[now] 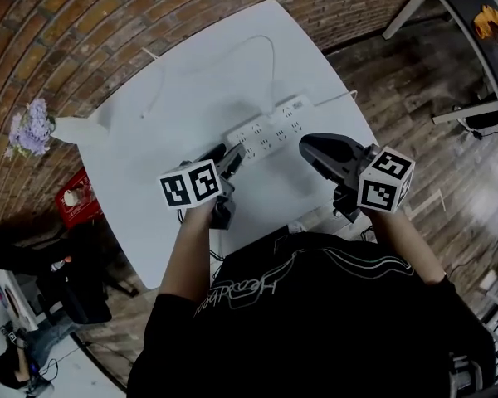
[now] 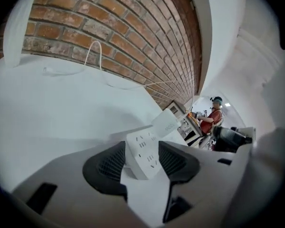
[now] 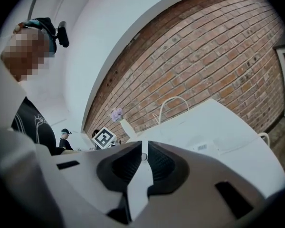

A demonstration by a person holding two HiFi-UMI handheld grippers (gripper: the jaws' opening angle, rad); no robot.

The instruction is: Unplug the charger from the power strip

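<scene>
While the power strip (image 1: 270, 129) lies slantwise across the middle of the white worktop (image 1: 191, 81), the charger (image 2: 167, 121) is seen as a white block plugged into the strip's far end, the end away from the left tongs (image 2: 141, 150). These tongs are held spread wide at the strip's near end, and that end is framed between the two ribbed pads; whether the pads press on it cannot be told. The right tongs (image 3: 143, 148) are pressed together with nothing pinched, and are held just beside the strip on its near side, clear of it, at the half that carries the charger. Beyond the strip, a thin white cable (image 1: 266, 52) is looped over the worktop toward the brick wall (image 1: 108, 23). Well apart from the strip, past its near end, a white vase (image 1: 76, 128) with purple flowers (image 1: 29, 129) is laid at the worktop's corner.
</scene>
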